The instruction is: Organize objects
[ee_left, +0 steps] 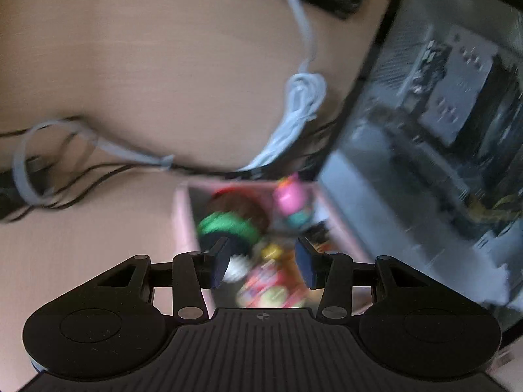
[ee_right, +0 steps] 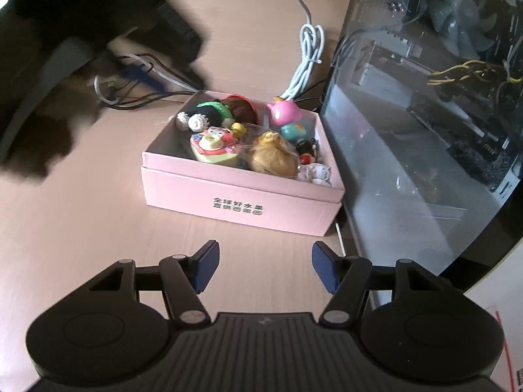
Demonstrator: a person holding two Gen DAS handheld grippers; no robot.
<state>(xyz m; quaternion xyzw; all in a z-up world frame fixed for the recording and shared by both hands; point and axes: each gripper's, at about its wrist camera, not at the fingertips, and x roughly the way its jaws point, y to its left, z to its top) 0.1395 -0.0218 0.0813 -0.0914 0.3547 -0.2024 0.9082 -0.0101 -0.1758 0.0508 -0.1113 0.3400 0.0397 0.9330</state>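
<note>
Left wrist view, blurred: left gripper [ee_left: 263, 261] hangs over the pink box [ee_left: 183, 219], jaws parted, gripping nothing; toys [ee_left: 261, 281] lie below them. Right wrist view: right gripper [ee_right: 264, 268] wide, empty — cardboard box ahead on the wooden table [ee_right: 81, 228], beside a glass-sided computer case [ee_right: 425, 130].

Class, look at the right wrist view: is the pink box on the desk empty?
No. The pink box is open and crowded with small toys, among them a pink pig figure and a yellow plush.
</note>
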